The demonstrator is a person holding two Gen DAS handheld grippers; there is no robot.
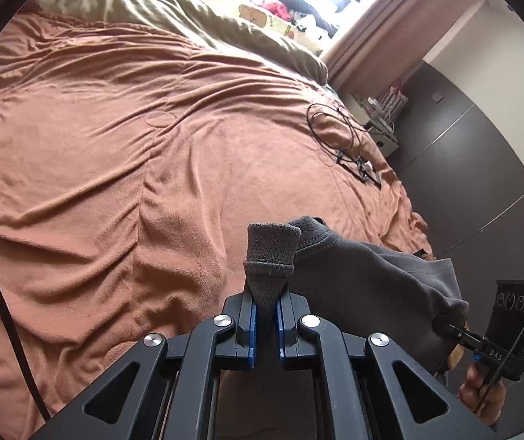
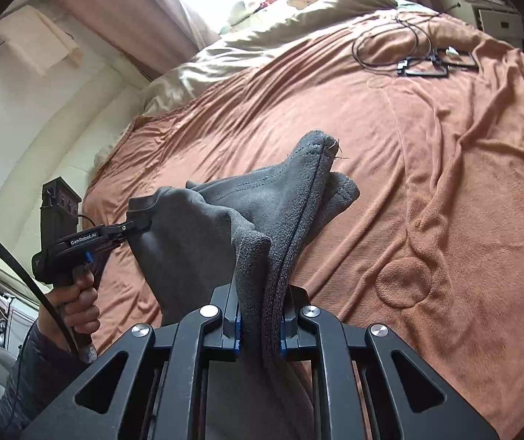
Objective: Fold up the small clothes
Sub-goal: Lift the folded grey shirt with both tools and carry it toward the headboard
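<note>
1. Left wrist view: the left gripper (image 1: 266, 324) pinches one edge of the grey garment (image 1: 364, 271), held up off the orange bedspread (image 1: 115, 146); no fold yet laid.
2. Right wrist view: the right gripper (image 2: 260, 330) clamps a bunched edge of the same garment (image 2: 262, 201); spreading and folding remain, I judge.

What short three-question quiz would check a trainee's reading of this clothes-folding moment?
1. True or false: the grey garment lies flat on the orange blanket.
2. What does the left gripper pinch: A) cable, B) grey garment, C) pillow?
3. Where does the black cable lie?

Key: 1. False; both the left and the right gripper hold it up. 2. B. 3. On the blanket, apart from the garment.
</note>
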